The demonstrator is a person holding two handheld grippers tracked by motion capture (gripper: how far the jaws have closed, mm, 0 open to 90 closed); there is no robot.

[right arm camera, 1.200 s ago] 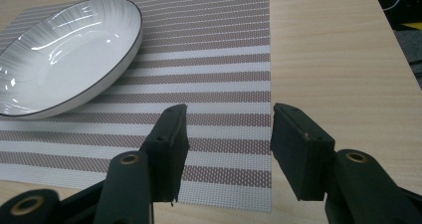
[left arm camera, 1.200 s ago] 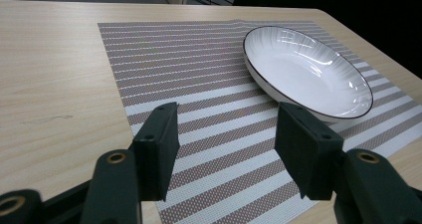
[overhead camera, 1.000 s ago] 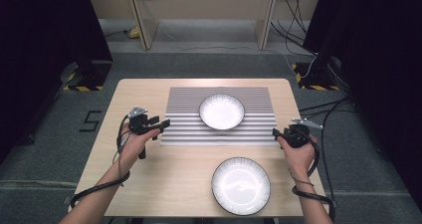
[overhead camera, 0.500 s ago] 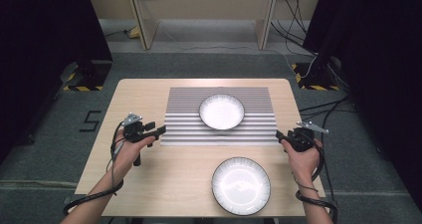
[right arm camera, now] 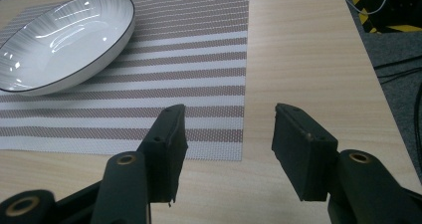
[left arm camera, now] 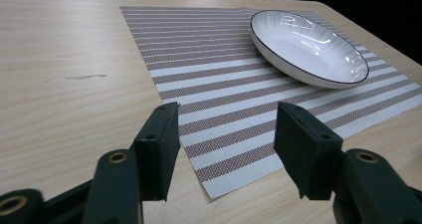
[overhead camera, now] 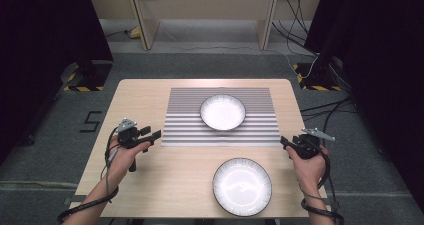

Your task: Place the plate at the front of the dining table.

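A white bowl with a dark rim [overhead camera: 223,112] [left arm camera: 308,47] [right arm camera: 59,40] sits on a striped placemat [overhead camera: 190,130] [left arm camera: 209,79] [right arm camera: 199,59] in the middle of the table. A second white dish [overhead camera: 242,186] lies on bare wood near the front edge. My left gripper [overhead camera: 152,134] [left arm camera: 226,152] hovers at the mat's near left corner, open, nothing between its jaws. At the mat's near right corner my right gripper [overhead camera: 285,142] [right arm camera: 229,152] is held open and empty too.
The wooden table [overhead camera: 145,100] stands on grey carpet. Cables [overhead camera: 325,105] trail on the floor at the right. Dark curtains flank both sides, and a wooden frame [overhead camera: 145,25] stands beyond the far edge. Bare wood lies between the mat and the front dish.
Both hands have drawn back toward the near edge and slightly outward, away from the mat's sides. The bowl and dish have stayed put.
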